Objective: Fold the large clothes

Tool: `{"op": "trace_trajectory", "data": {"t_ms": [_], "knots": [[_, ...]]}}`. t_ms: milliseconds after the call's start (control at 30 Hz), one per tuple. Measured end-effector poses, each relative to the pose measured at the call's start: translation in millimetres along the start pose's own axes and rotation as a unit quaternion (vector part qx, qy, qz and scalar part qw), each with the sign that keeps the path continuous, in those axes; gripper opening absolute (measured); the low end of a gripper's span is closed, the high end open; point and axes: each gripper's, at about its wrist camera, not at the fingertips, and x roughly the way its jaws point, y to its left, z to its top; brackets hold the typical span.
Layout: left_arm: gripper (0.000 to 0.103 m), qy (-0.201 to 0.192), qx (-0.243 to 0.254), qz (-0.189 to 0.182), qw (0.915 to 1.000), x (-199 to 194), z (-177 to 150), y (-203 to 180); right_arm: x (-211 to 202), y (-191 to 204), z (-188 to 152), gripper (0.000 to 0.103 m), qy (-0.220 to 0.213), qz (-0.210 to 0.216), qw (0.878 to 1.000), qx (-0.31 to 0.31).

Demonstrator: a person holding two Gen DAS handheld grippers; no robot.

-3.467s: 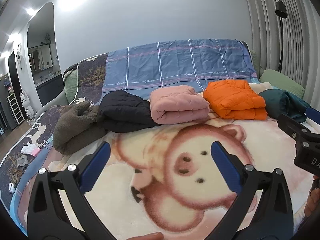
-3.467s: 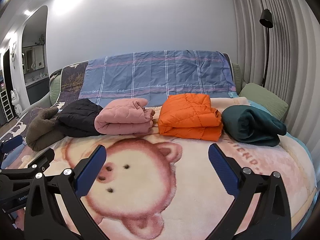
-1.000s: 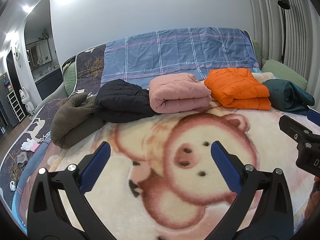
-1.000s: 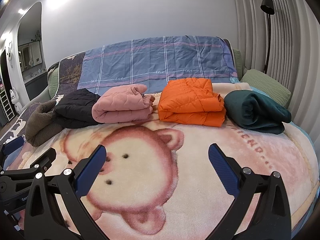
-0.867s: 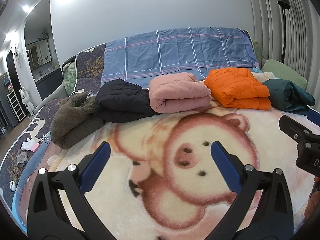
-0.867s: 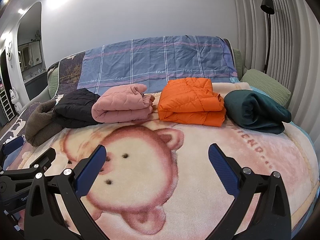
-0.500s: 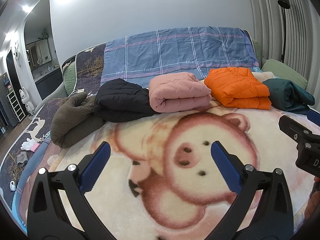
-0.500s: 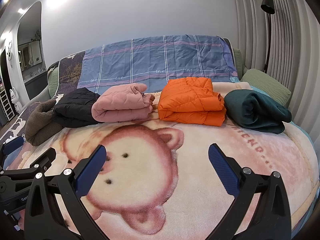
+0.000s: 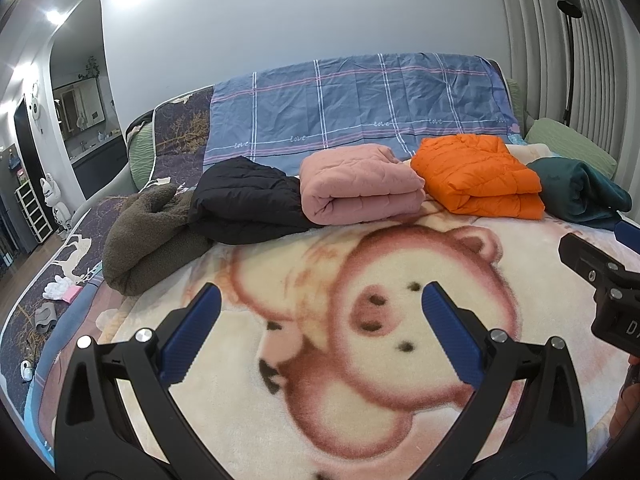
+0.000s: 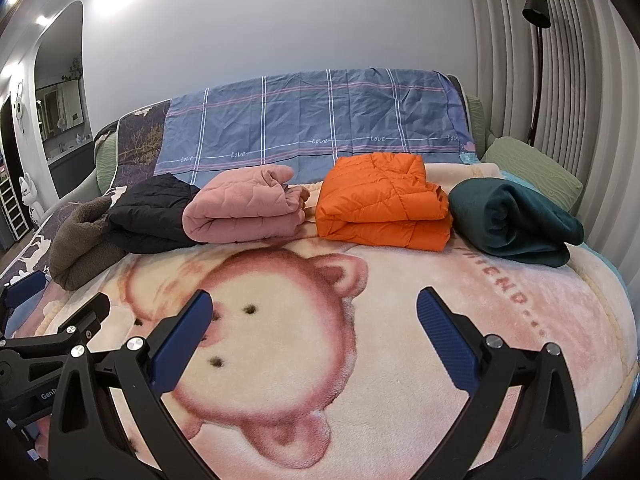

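Observation:
Several folded garments lie in a row at the back of the bed: a brown fleece [image 9: 148, 236], a black jacket [image 9: 244, 204], a pink quilted jacket [image 9: 360, 184], an orange puffer jacket [image 9: 480, 172] and a dark green garment [image 9: 580, 192]. They also show in the right wrist view: brown fleece [image 10: 80, 236], black jacket [image 10: 148, 216], pink jacket [image 10: 244, 208], orange jacket [image 10: 384, 204], green garment [image 10: 516, 220]. My left gripper [image 9: 320, 296] is open and empty above the bear blanket [image 9: 340, 400]. My right gripper [image 10: 312, 300] is open and empty too.
A blue plaid sheet [image 9: 360, 100] covers the headboard. A green pillow [image 10: 532, 172] lies at the back right, by a floor lamp [image 10: 538, 60]. Small items [image 9: 60, 292] lie at the bed's left edge. The right gripper's body [image 9: 600, 292] shows at right.
Both views sit a little lower and closer to the bed than 3.5 s ago. Over the last second nothing has visibly moved.

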Motion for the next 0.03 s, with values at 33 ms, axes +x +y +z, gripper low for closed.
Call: {"op": "trace_trajectory", "data": {"t_ms": [33], "knots": [[0.101, 0.0, 0.0, 0.0, 1.0, 0.7, -0.9, 0.6, 1.2, -0.4, -0.8, 0.102, 0.0, 0.0, 1.0, 0.0]]}}
